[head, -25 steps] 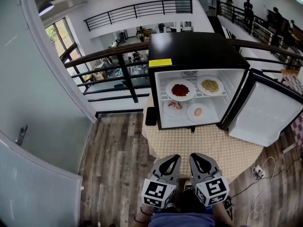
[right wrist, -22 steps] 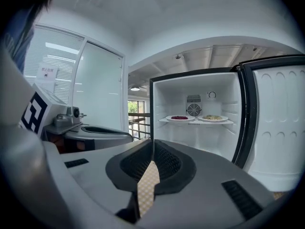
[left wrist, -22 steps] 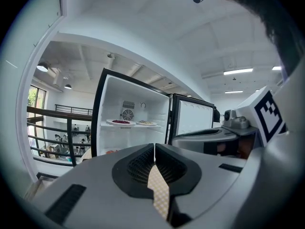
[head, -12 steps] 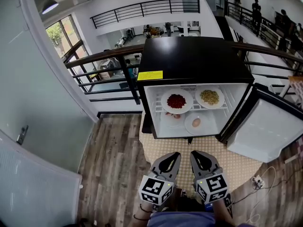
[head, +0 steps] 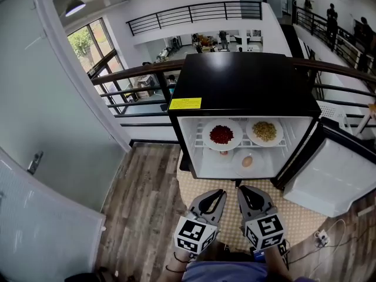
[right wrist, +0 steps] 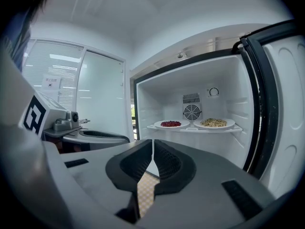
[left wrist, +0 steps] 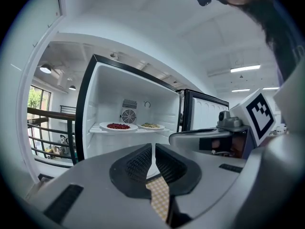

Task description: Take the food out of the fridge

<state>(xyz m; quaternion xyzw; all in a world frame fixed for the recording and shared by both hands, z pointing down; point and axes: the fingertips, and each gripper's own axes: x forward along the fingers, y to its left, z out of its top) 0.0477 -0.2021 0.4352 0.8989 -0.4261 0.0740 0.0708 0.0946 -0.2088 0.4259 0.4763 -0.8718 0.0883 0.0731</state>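
Wood flooring [head: 141,187] ran up to the open fridge [head: 241,81], with the food plates [head: 221,134] on its shelf [right wrist: 190,129] straight ahead of both grippers. Left gripper [head: 215,196] and right gripper [head: 247,192] were pinched together, empty (roughly equally near).

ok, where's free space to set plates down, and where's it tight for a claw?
Free: the fridge's black top, bare, and the dotted mat in front of the fridge, beside its open door. Crowded: the upper shelf, where the red-food plate and the yellow-food plate sit almost rim to rim; more plates lie below.
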